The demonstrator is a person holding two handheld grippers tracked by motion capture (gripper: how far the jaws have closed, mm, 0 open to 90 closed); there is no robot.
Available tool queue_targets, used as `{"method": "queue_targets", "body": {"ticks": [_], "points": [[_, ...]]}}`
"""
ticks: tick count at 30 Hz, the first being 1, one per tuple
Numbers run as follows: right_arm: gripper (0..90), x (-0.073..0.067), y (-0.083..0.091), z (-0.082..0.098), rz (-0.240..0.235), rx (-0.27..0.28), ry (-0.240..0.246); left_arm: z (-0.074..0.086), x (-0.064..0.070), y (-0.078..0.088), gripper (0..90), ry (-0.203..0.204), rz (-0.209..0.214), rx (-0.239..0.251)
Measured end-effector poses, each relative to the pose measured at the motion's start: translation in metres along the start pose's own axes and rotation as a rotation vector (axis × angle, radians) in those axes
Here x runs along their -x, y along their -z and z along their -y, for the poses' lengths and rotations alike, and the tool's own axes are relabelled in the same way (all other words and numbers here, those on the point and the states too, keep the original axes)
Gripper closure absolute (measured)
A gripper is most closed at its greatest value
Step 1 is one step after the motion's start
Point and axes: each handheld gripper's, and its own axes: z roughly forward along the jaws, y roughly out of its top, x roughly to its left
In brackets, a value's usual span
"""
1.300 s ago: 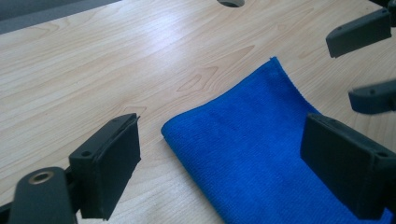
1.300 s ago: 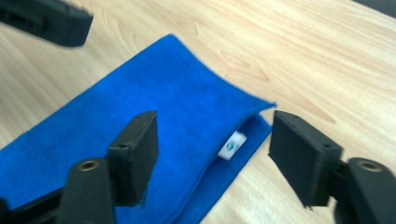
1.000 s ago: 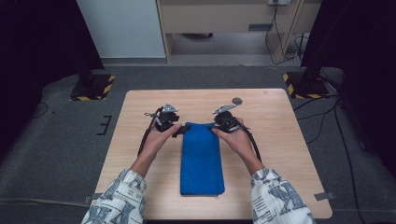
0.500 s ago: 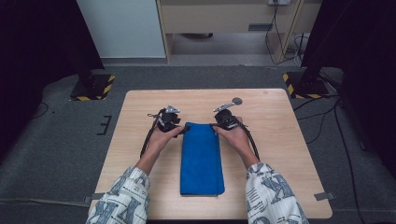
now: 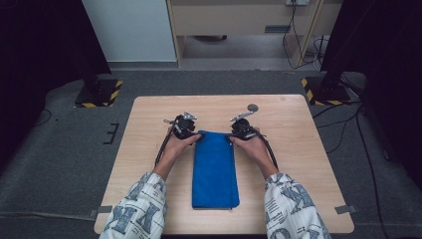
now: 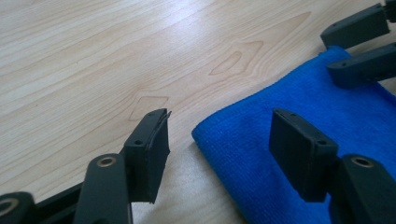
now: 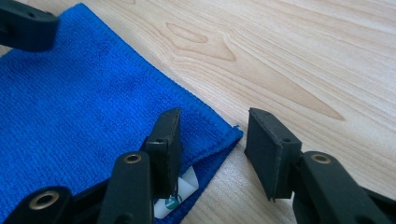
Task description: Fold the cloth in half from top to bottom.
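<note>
Cloth: folded blue cloth (image 5: 214, 169) lies flat mid-table, long side toward the person.
Left gripper (image 6: 219, 149): jaws apart, just been closing, straddling the cloth's far left corner.
Right gripper (image 7: 212, 149): jaws apart around the far right corner, over a white tag (image 7: 180, 196).
Nearby: small grey disc (image 5: 253, 107) on bare wooden table (image 5: 308, 149); nothing in the way.

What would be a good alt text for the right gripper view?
The open right hand-held gripper straddles a corner of a folded blue cloth on a light wooden table. One jaw is over the cloth, the other over bare wood. A small white label peeks out under the cloth's corner.
</note>
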Motion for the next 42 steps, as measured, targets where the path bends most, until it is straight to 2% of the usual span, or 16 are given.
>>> {"method": "queue_targets", "body": {"ticks": [1,5,8,13,17,19,24,25,30,35,42], "points": [[56.4,0.000,0.000,0.000,-0.003,0.000,0.001,0.000,-0.001,-0.001,37.6,0.004,-0.014,0.000],[60.4,0.000,0.000,-0.003,-0.015,-0.021,0.016,0.003,-0.005,-0.006,40.0,0.004,-0.017,-0.010],[65.5,0.001,-0.001,-0.005,-0.022,-0.025,0.009,0.006,-0.007,-0.009,41.5,0.019,-0.013,-0.023],[73.5,0.000,-0.003,-0.007,-0.032,-0.027,0.003,0.007,-0.006,-0.013,46.7,0.011,-0.007,-0.036],[80.0,-0.001,-0.003,-0.008,-0.040,-0.039,0.008,0.007,-0.003,-0.011,54.4,0.006,0.009,-0.047],[83.9,-0.003,-0.004,-0.009,-0.042,-0.041,0.016,0.007,-0.002,-0.011,61.6,0.007,0.019,-0.052],[85.9,-0.006,-0.004,-0.008,-0.035,-0.039,0.018,0.006,0.001,-0.010,75.6,0.020,0.034,-0.059],[86.1,-0.006,-0.004,-0.008,-0.033,-0.031,0.031,0.006,0.001,-0.010,78.1,0.020,0.035,-0.058],[86.5,-0.006,0.003,-0.007,-0.027,0.025,0.029,0.000,0.006,-0.001,85.9,0.003,0.027,-0.022],[86.5,-0.008,0.014,-0.005,-0.025,0.061,0.024,-0.009,0.013,0.014,86.5,-0.015,0.031,0.019],[86.6,-0.012,0.039,-0.009,-0.012,0.110,0.039,-0.021,0.025,0.035,86.7,-0.046,0.020,0.079]]}}
